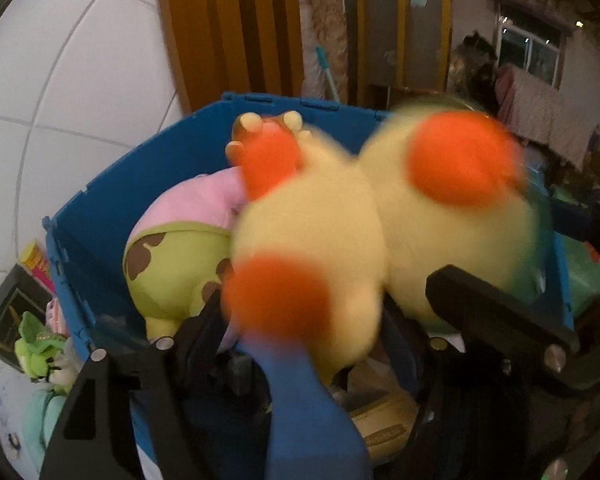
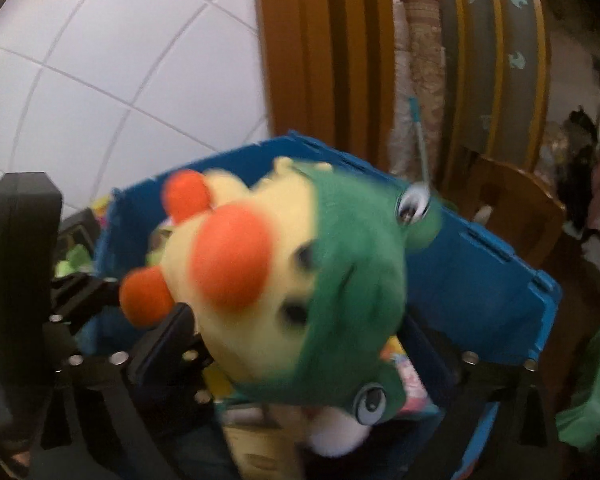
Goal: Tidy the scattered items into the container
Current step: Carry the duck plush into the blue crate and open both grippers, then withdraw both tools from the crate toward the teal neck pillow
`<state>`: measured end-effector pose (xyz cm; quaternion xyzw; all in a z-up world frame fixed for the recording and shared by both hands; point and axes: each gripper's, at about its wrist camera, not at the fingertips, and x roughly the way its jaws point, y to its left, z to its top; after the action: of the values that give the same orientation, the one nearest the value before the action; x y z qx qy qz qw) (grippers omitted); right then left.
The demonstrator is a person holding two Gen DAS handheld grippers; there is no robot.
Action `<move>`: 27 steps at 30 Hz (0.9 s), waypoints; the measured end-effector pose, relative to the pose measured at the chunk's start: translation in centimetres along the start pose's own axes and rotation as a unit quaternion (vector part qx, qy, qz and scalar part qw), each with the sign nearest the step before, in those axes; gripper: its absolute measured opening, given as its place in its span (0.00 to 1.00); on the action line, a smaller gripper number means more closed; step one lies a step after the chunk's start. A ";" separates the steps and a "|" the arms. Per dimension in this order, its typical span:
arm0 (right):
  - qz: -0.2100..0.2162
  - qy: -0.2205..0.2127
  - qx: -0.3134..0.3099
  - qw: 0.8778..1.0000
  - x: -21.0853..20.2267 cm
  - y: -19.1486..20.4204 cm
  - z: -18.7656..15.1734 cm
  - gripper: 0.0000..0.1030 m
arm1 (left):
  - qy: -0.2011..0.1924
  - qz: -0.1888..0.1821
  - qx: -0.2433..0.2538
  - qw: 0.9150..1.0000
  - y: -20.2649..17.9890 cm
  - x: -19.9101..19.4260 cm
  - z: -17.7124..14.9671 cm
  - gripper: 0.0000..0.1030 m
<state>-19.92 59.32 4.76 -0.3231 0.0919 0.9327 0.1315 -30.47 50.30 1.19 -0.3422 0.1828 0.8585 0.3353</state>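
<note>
Fingers of both grippers stand wide apart, released; none presses on the frog plush (image 1: 340, 220), which hangs blurred between and just beyond them, over the open blue crate (image 1: 100, 208). Left gripper (image 1: 324, 312) faces its yellow belly and orange feet; right gripper (image 2: 300, 344) faces its green head.

Handling, judged: light, soft, compressible, not fragile. Fuzzy cloth should not slip. Body or head is the best hold; limbs would flop.

Below the left fingers, inside the crate, lies a pink and green plush (image 1: 180, 248). Beyond the crate wall, left: a red-yellow packet (image 1: 36, 264), print too blurred to read. No legible brand anywhere.
</note>
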 end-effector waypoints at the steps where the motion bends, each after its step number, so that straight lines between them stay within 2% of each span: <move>1: 0.008 0.000 0.009 1.000 0.1 -0.3 -0.3 1.00 | -0.004 0.005 0.002 1.000 -0.3 -0.3 0.1 0.89; 3: 0.021 0.000 0.026 0.999 0.3 -0.9 -0.9 1.00 | -0.011 0.011 0.004 1.000 -0.8 -0.9 0.2 0.98; 8: 0.043 -0.013 0.046 0.998 0.6 -1.5 -0.7 1.00 | -0.023 0.025 -0.023 0.999 -0.4 -1.6 0.1 0.98; 15: 0.059 -0.016 0.066 0.996 1.4 -1.9 -0.2 1.00 | -0.037 0.015 -0.078 0.996 0.4 -2.7 -0.4 0.98; 22: 0.052 -0.035 0.091 0.994 0.7 -2.4 -0.7 1.00 | -0.067 0.063 -0.120 0.989 2.6 -6.2 -4.9 0.98; 25: 0.079 -0.037 0.098 0.991 0.1 -1.4 -1.1 1.00 | -0.085 0.085 -0.149 0.982 5.0 -8.5 -6.6 0.99; 27: 0.094 -0.047 0.082 0.991 -0.7 0.5 -1.1 1.00 | -0.092 0.102 -0.166 0.976 6.6 -9.7 -7.5 1.00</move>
<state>-18.90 58.40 4.43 -0.2570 0.1916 0.9444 0.0734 -26.31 37.18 3.39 -0.2923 0.0398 0.9344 0.1995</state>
